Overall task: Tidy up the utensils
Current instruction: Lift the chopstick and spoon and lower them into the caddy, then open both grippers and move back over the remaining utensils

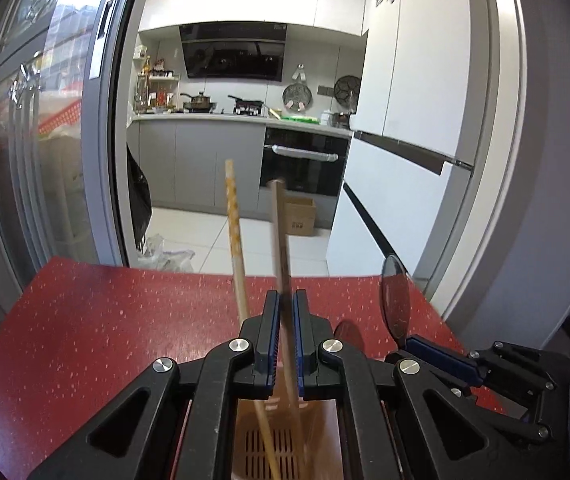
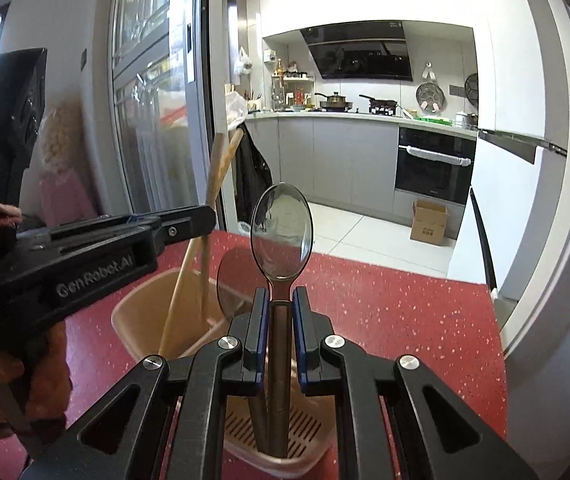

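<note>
My left gripper (image 1: 286, 298) is shut on a blurred wooden chopstick (image 1: 281, 232) that stands in the beige utensil holder (image 1: 245, 420) below it. A second, patterned chopstick (image 1: 234, 224) leans free in the same holder. My right gripper (image 2: 281, 296) is shut on the handle of a metal spoon (image 2: 281, 232), bowl up, its lower end inside the beige holder (image 2: 141, 312). A second spoon (image 2: 231, 280) stands behind it in the holder. Both chopsticks (image 2: 213, 184) and the left gripper (image 2: 189, 220) show in the right wrist view. The right gripper (image 1: 425, 344) and spoon (image 1: 396, 300) show in the left wrist view.
The holder stands on a red speckled table (image 1: 85, 340), whose far edge (image 2: 405, 276) faces a kitchen doorway. A glass sliding door (image 1: 45, 140) is at the left, a white fridge (image 1: 405, 120) at the right, a cardboard box (image 2: 429, 222) on the kitchen floor.
</note>
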